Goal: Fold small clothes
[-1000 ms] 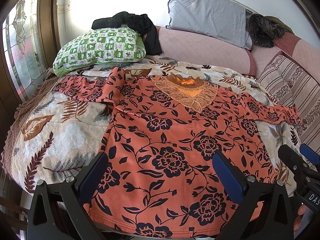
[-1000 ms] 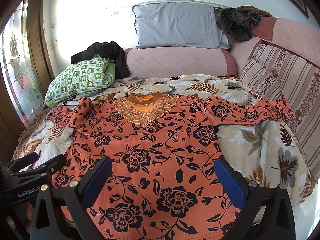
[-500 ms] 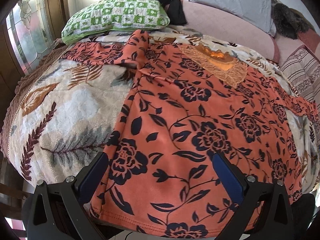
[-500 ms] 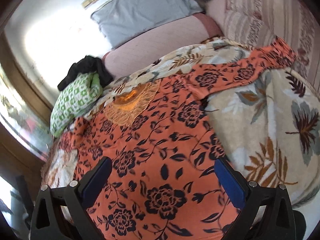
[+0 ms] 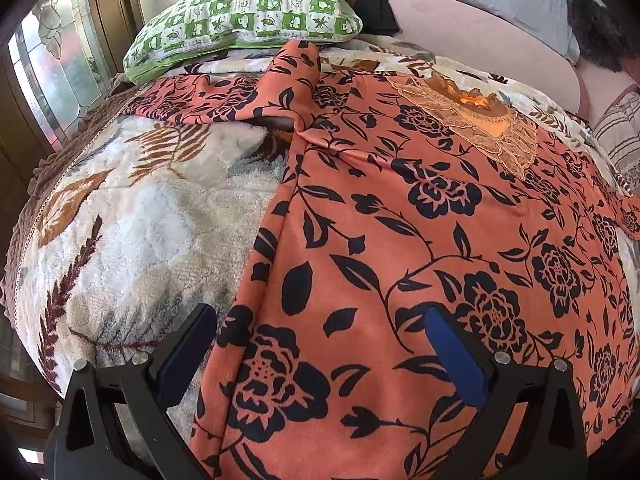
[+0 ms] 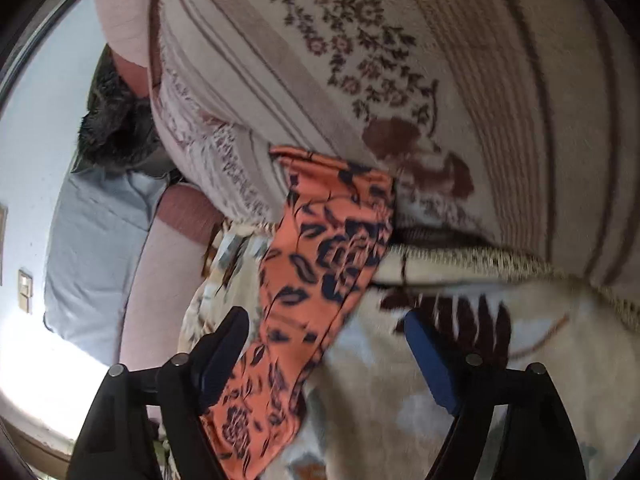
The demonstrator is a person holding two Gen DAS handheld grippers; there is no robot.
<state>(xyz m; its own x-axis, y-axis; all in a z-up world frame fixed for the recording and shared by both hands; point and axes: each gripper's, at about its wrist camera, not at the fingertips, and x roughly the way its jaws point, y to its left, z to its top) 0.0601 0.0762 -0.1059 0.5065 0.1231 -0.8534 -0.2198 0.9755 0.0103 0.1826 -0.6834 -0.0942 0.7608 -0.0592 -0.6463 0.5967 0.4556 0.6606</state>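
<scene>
Both grippers closing in on the floral blouse spread flat across the bed.

I am bringing the right gripper, its jaws just narrowing but gripping nothing, onto the sleeve lying against the striped cushion; the left gripper is hovering released over the orange blouse by its side edge. I am judging a pinch near the cuff best, the cushion crowding that side, the blanket offering room opposite.
</scene>
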